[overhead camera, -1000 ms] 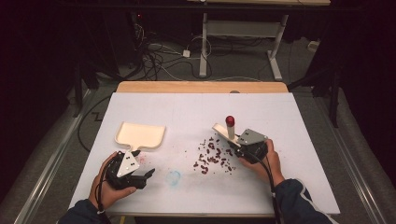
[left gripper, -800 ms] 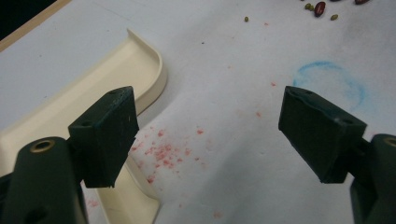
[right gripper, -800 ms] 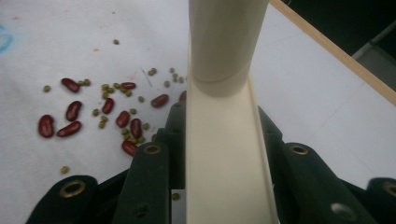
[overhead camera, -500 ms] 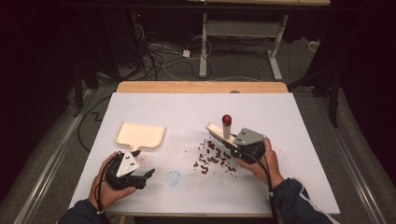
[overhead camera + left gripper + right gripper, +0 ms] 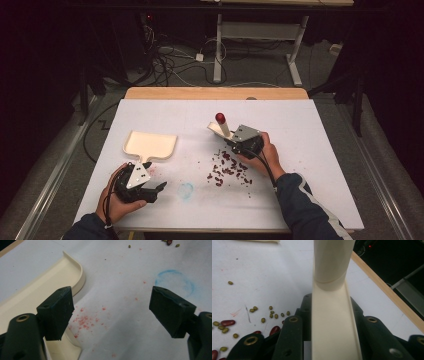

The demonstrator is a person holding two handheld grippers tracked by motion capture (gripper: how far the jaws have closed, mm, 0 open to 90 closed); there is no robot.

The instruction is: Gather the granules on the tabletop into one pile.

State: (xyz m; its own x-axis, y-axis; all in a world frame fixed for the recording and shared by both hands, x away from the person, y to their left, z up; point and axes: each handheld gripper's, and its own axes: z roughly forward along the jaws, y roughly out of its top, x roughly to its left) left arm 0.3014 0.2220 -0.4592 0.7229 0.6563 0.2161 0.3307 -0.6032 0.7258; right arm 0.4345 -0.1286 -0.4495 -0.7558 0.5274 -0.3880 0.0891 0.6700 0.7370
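A white table with a wooden strip along its far edge fills the middle of the high view, with dark floor and cables beyond it. The far half and the whole right side of the table are bare, leaving plenty of open room there. One cream dustpan lies left of centre, its handle pointing toward the person. Just nearer than that handle, the left gripper is held by the left hand close to the near edge. Its jaws are spread wide with nothing between them, and in the left gripper view the dustpan's rim sits beside one jaw, over small red stains and a blue ring mark on the table. The right gripper, held by the right hand, is right of centre, its jaws clamped on one cream brush handle with a red tip, which angles up and away. One scatter of red and green beans lies just near of that gripper, too many to count.
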